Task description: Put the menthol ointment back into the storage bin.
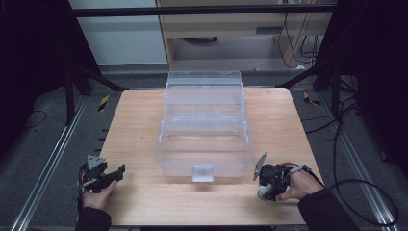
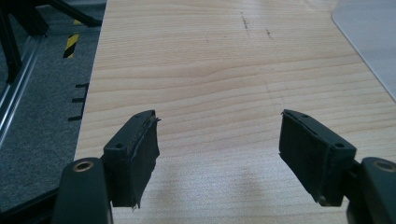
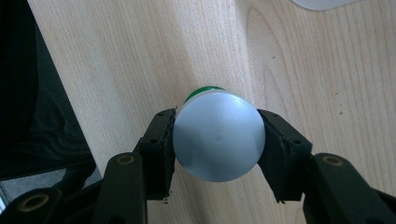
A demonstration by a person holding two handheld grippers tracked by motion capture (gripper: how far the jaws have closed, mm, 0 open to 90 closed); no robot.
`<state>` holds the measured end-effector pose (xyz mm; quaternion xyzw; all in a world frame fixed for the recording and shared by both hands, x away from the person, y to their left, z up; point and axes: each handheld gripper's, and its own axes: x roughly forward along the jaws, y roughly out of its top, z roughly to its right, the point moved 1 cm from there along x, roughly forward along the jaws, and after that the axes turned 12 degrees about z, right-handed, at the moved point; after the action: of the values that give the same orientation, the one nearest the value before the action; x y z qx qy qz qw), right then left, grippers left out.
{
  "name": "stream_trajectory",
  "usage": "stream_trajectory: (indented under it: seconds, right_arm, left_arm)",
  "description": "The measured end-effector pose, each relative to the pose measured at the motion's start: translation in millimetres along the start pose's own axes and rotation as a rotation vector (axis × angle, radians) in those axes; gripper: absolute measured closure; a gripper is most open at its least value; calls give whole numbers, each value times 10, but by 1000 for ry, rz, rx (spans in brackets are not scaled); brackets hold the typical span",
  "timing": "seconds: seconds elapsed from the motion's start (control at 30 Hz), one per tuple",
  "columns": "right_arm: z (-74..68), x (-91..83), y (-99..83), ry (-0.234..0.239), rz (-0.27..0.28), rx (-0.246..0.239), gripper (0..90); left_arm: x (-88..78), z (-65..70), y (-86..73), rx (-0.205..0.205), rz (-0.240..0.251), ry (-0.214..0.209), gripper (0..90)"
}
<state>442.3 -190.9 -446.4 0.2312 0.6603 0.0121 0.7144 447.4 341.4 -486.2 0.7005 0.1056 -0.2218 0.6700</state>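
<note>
My right gripper (image 3: 217,116) points down at the wooden table (image 3: 303,60) and is shut on a small round container (image 3: 218,140) with a white top and a green part (image 3: 201,89) showing beneath it. Both pads press on its sides. From above, that gripper (image 1: 266,189) sits at the table's front right in a hand, with the white container (image 1: 263,193) under it. My left gripper (image 1: 113,175) rests at the front left in the other hand. Its jaws (image 2: 219,135) stand wide open over bare wood, nothing between them.
A clear plastic tiered box (image 1: 204,125) stands open in the middle of the table (image 1: 139,130), its front latch (image 1: 202,172) facing the person. Its corner (image 2: 369,32) is at the top right of the left gripper view. Metal rails and cables run along the floor on both sides.
</note>
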Motion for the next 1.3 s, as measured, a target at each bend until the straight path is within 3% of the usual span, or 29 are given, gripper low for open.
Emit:
stream_trajectory:
  seconds: [0.17,0.63,1.3]
  right_arm:
    - [6,-3,-1,-5,-1,4,501]
    - [38,-137,-9,-22,38,86,503]
    - [114,-570,251,-55,119,117,503]
  left_arm:
    - [-1,-3,0,-3,0,0,279]
    - [3,2,1,1,-3,0,279]
    - [11,13,-1,4,-9,0,280]
